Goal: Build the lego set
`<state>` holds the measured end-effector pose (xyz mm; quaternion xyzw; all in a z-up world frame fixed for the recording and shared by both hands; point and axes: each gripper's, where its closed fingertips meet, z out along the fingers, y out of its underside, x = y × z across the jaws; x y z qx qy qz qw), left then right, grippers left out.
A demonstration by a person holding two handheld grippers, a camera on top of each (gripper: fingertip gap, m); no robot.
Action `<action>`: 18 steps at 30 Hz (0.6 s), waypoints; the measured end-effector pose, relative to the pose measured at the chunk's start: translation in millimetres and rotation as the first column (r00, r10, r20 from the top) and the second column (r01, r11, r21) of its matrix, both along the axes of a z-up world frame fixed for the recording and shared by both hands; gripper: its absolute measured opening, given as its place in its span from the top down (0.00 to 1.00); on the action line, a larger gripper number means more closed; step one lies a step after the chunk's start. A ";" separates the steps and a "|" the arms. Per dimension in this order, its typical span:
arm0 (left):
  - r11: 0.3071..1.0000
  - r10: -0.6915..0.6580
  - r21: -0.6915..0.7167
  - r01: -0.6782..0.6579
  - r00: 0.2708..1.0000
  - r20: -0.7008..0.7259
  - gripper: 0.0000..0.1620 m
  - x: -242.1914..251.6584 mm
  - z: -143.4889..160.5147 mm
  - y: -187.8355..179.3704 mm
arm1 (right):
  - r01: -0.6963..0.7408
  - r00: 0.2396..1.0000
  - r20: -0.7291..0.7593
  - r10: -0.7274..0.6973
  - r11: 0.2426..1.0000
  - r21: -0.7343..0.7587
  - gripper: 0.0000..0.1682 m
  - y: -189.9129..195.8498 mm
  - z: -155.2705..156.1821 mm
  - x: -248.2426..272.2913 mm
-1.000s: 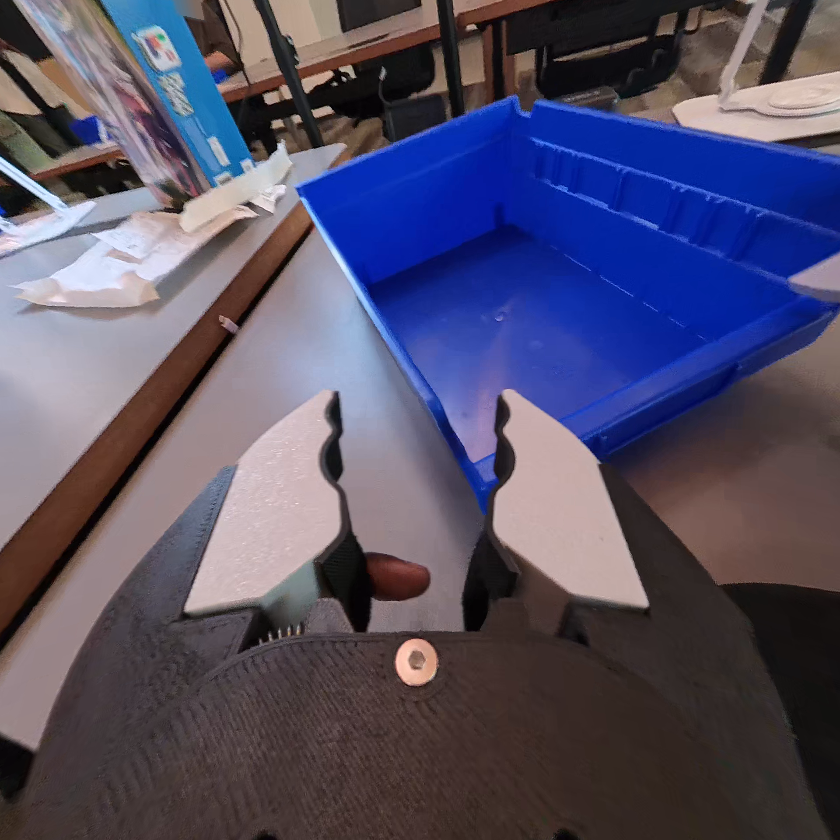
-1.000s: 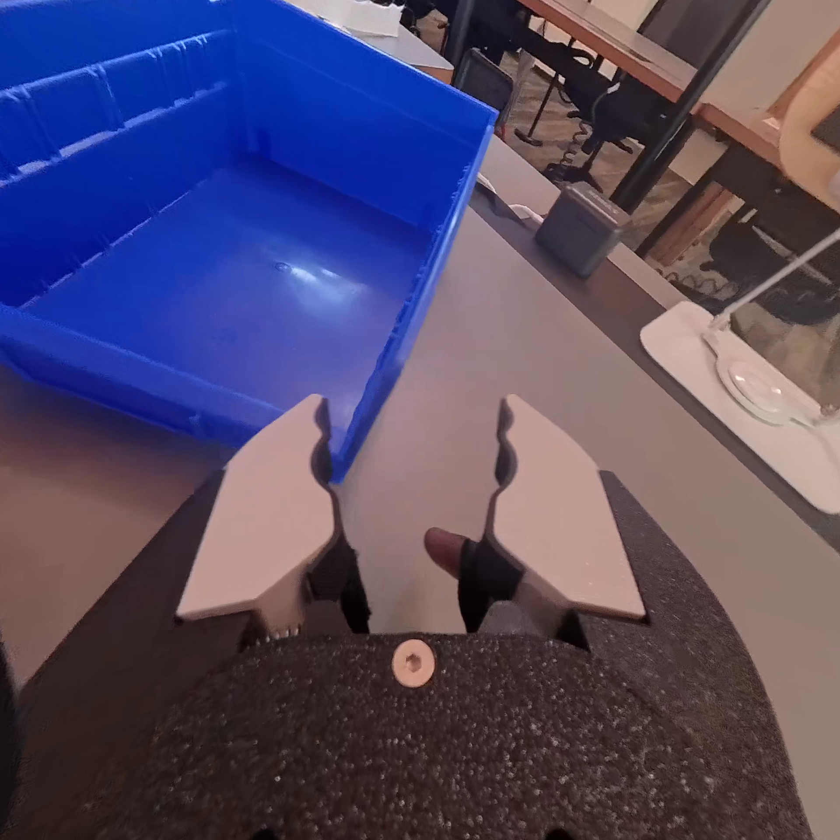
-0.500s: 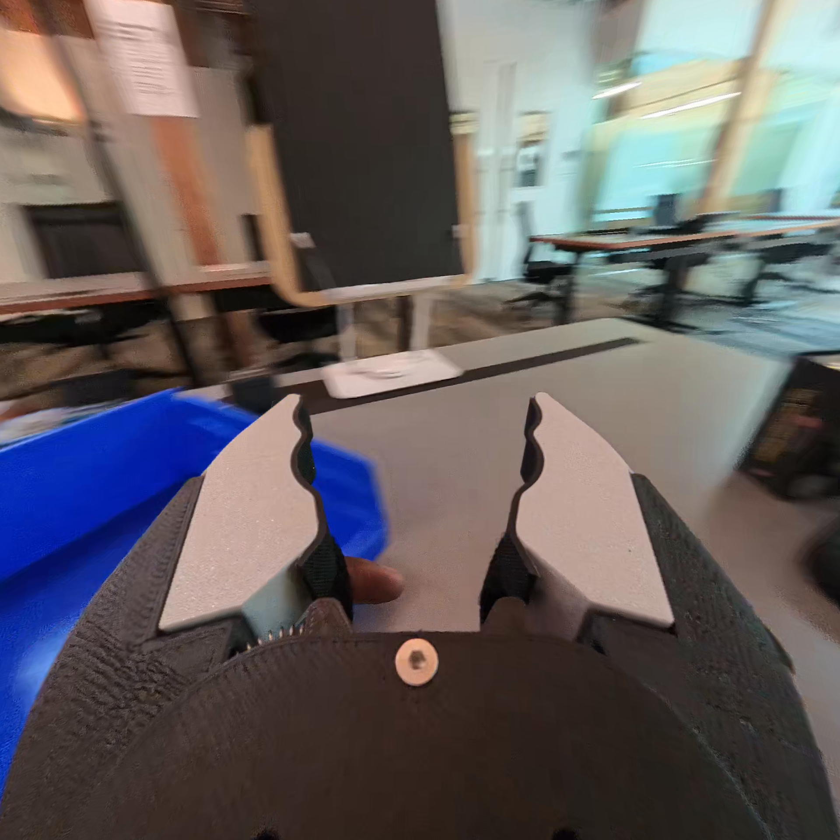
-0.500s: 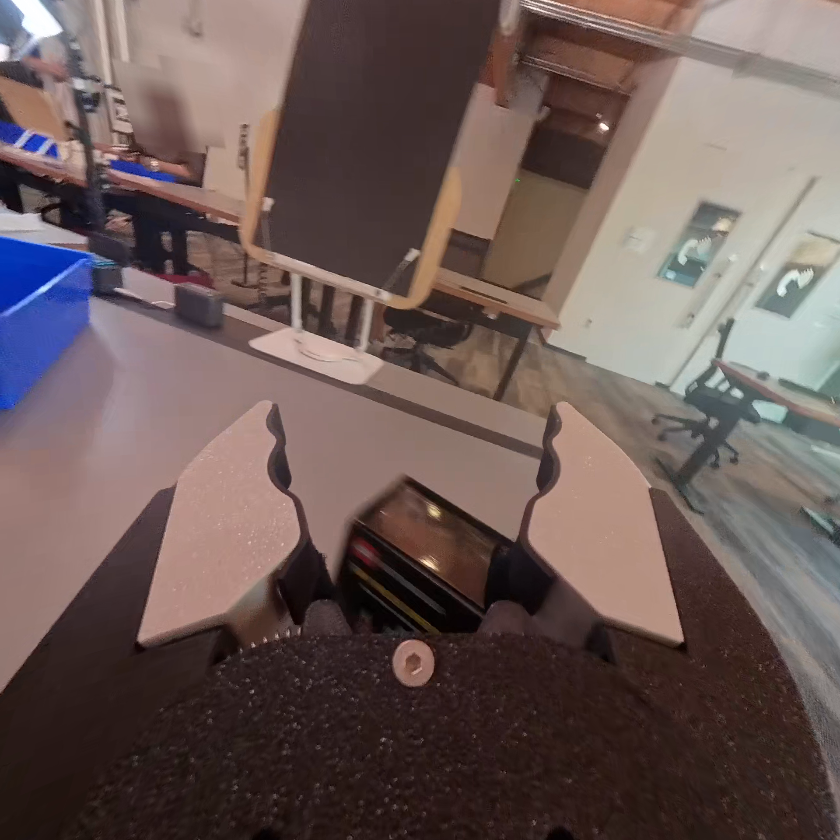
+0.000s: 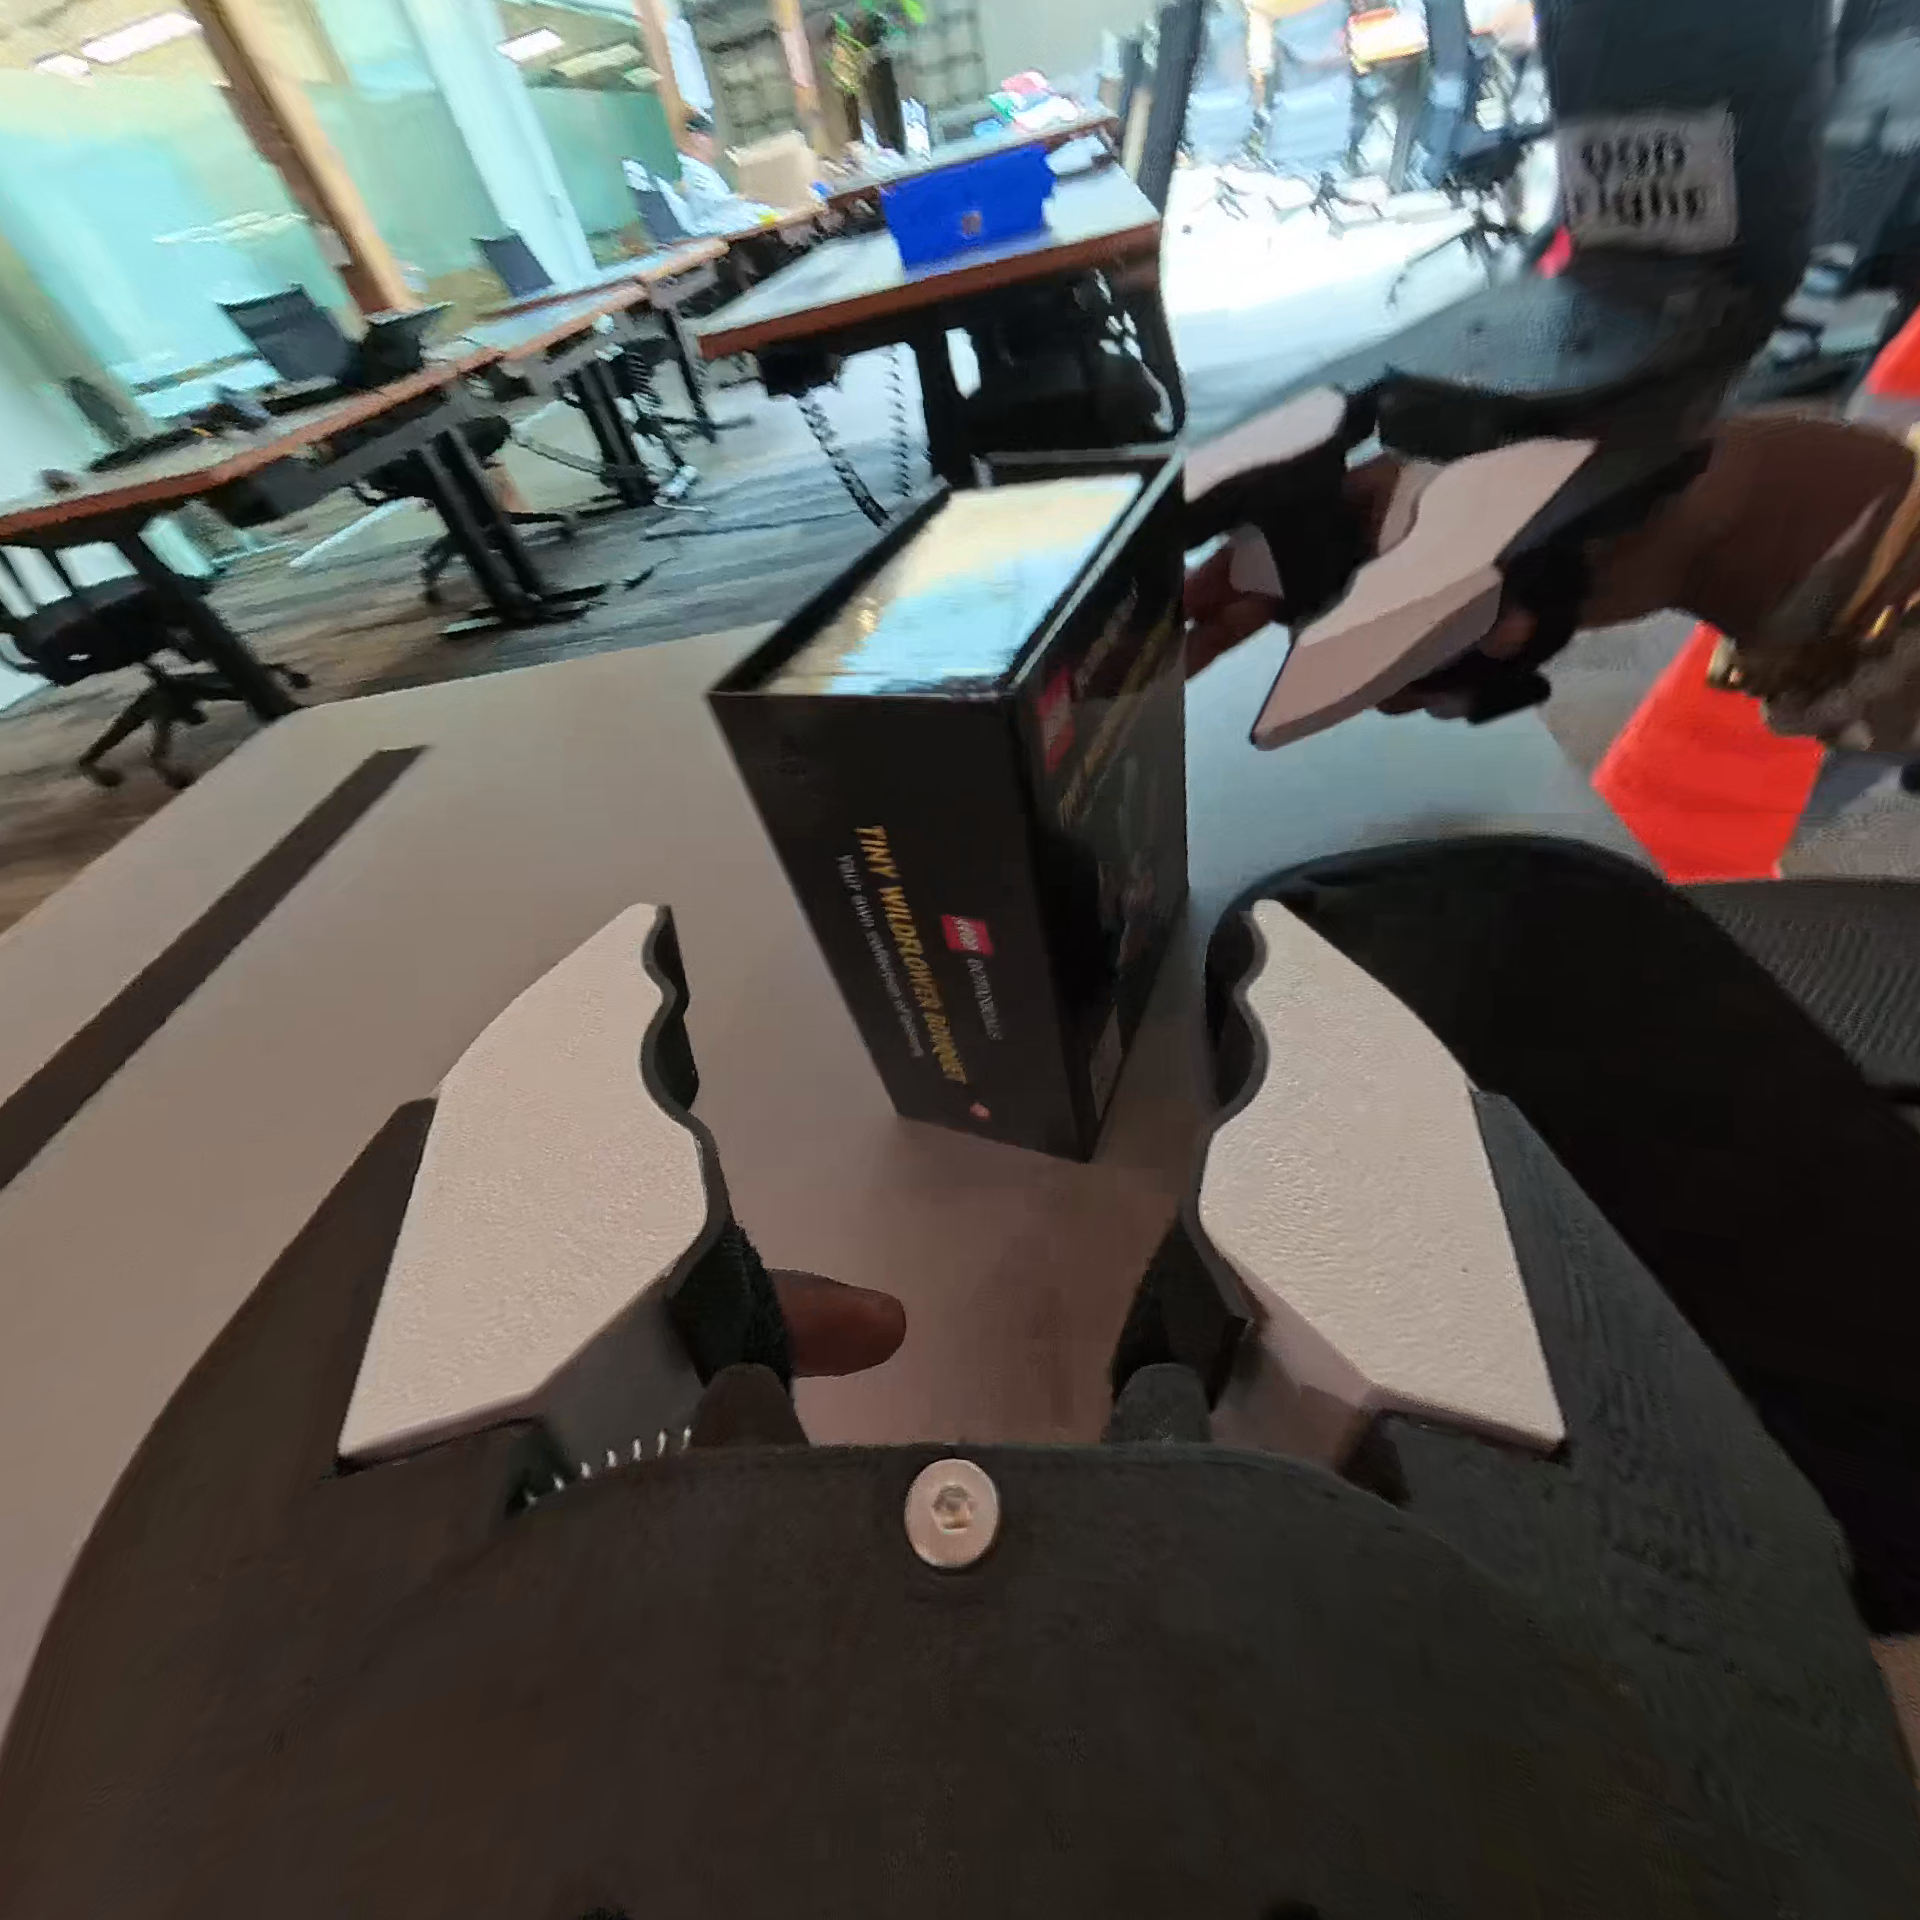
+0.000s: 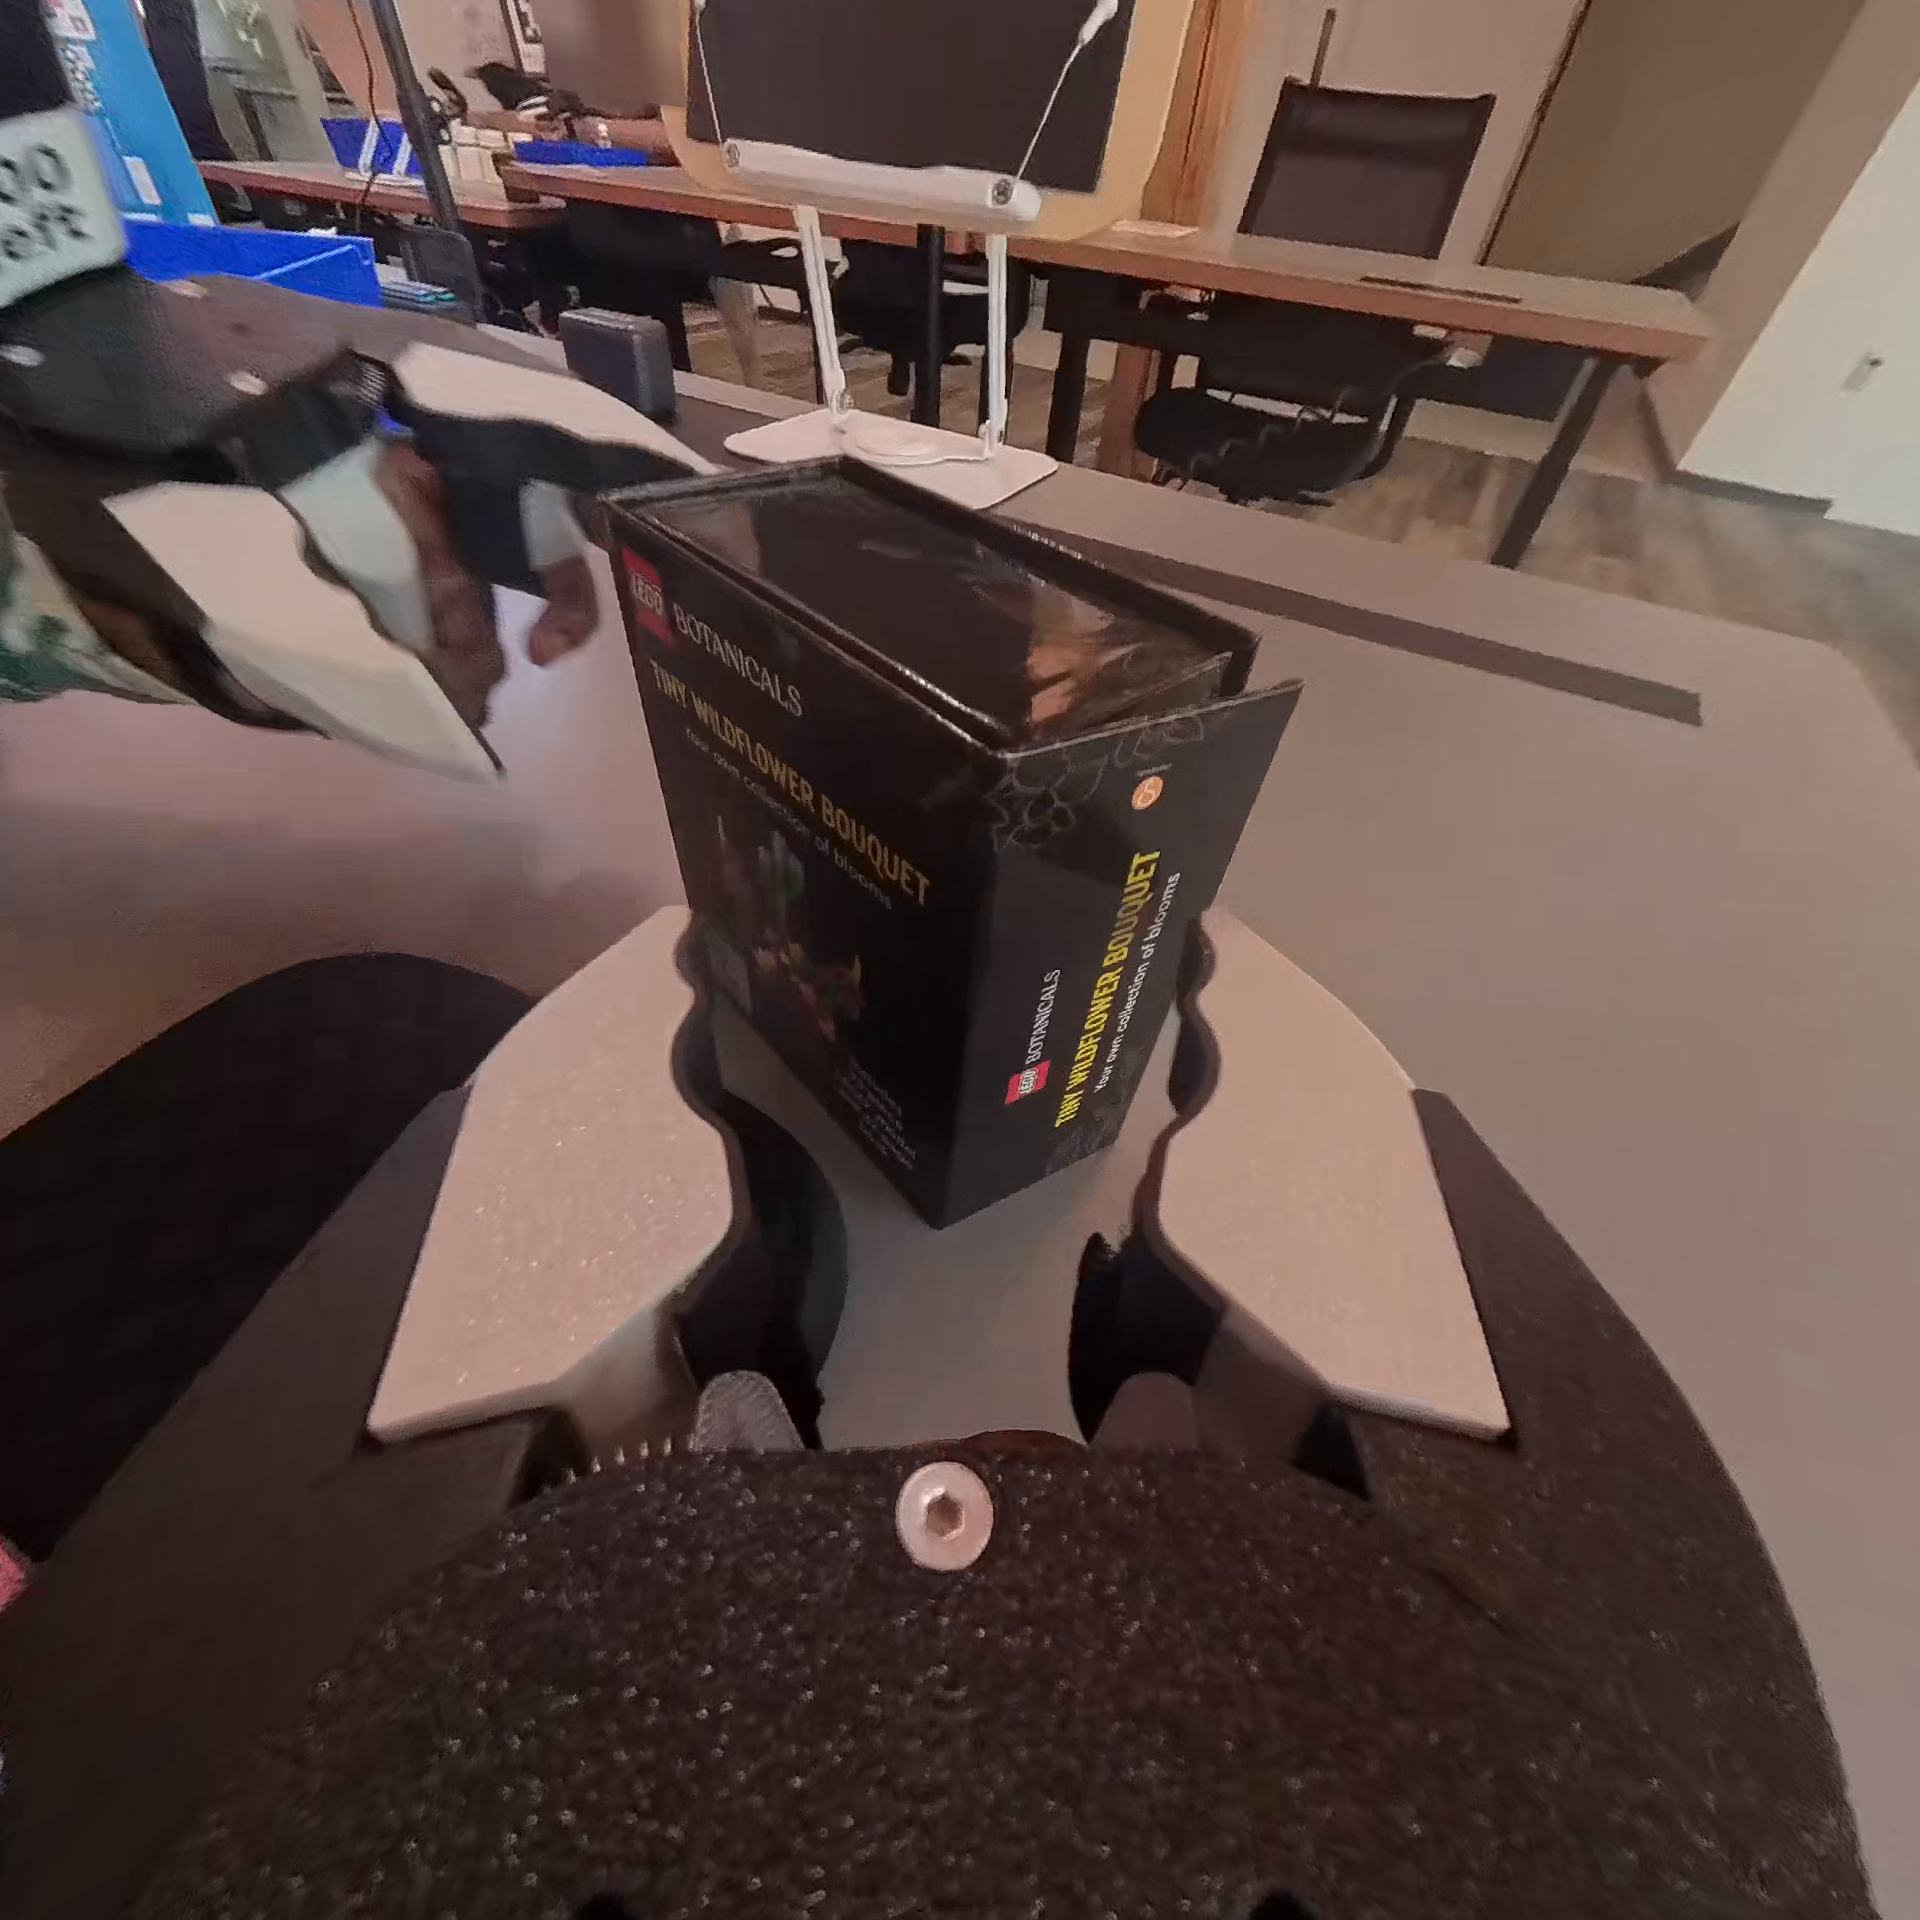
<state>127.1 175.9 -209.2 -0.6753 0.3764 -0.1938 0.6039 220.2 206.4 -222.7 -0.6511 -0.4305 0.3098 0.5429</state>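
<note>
The blue bin that was filling both views a second ago is no longer lying ahead of the tongs; half a second ago both cameras were sweeping blurred across the room, and now a black lego box is standing upright on the grey worktop in front of both.

The lego box is carrying a small red logo and lines of yellow and white print on its faces, along with a dim flower picture on one side. At its top, a side flap is sticking out past the box corner. A pale tag with dark print is sitting on the body of each tool.

The left tongs are hanging released, jaws spread wide, just short of the lego box and touching nothing. The right tongs are likewise spread wide and holding nothing; the lower corner of the lego box is standing between their tips, though whether the fingers are touching it I cannot tell. In the left wrist view the right tongs are showing beside the upper right edge of the lego box.
</note>
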 end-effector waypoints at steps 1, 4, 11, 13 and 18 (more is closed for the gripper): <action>0.999 -0.032 -0.013 0.032 0.999 -0.038 0.37 10.2 -9.7 7.2 | -0.007 1.000 0.007 0.007 1.000 -0.012 0.45 0.8 -3.7 -1.1; 0.996 -0.081 -0.054 0.076 0.993 -0.085 0.32 27.2 -29.3 26.6 | -0.057 0.998 0.030 0.059 0.997 -0.046 0.35 3.2 -13.3 -4.6; 0.989 -0.138 -0.064 0.131 0.982 -0.126 0.50 40.1 -44.9 37.4 | -0.074 0.991 0.098 0.086 0.990 -0.120 0.65 9.4 -14.6 -5.0; 0.989 -0.146 -0.026 0.143 0.982 -0.118 0.51 38.1 -41.1 33.9 | -0.084 0.989 0.112 0.096 0.990 -0.114 0.65 6.3 -13.2 -8.3; 0.988 -0.142 0.056 0.144 0.989 -0.043 0.52 19.5 -9.6 16.8 | -0.146 0.987 0.055 0.150 0.987 -0.069 0.65 -8.0 15.6 -31.7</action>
